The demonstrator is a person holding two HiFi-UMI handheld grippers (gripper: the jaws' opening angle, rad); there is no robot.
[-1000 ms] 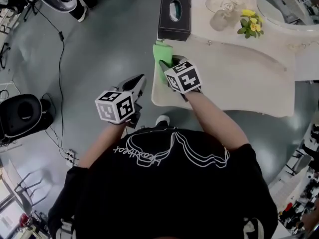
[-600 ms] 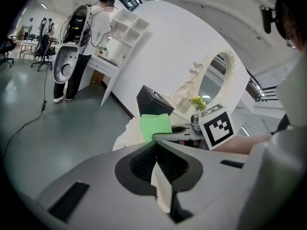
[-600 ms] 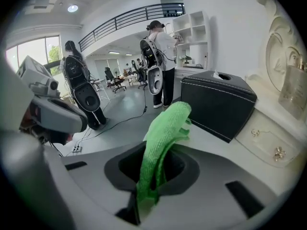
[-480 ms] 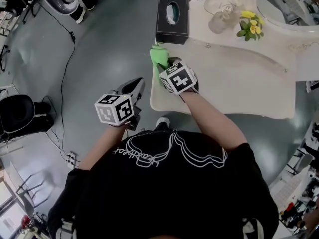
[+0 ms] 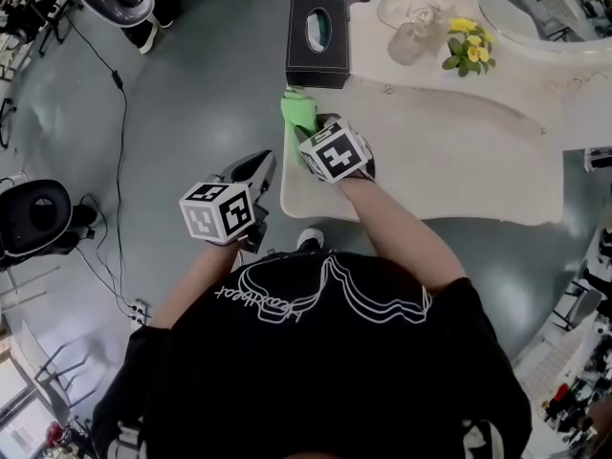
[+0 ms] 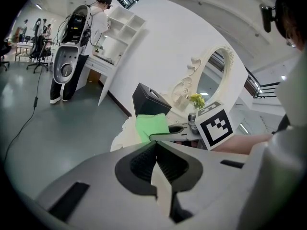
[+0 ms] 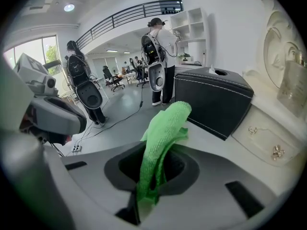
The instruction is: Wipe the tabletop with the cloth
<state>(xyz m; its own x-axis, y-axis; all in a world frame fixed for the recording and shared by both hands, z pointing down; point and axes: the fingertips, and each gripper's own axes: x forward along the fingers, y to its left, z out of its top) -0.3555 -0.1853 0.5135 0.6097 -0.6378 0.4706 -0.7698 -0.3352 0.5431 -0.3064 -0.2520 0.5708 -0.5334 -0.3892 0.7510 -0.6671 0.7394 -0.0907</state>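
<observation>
The green cloth (image 5: 296, 111) is pinched in the closed jaws of the right gripper (image 5: 308, 127) at the left corner of the cream tabletop (image 5: 459, 161), just beside a black tissue box (image 5: 318, 41). The left gripper (image 5: 256, 168) is held over the grey floor (image 5: 191, 94), jaws shut on nothing. Yellow flowers (image 5: 469, 48) are parked further back.

one cloth (image 5: 298, 113), one tissue box (image 5: 318, 46)

The right gripper (image 5: 308, 134), reached forward on an outstretched bare right forearm (image 5: 394, 229), has its jaws clamped on a green cloth (image 5: 297, 113). The left gripper (image 5: 260, 165) is held nearer the body, jaws pressed together with nothing between them.
</observation>
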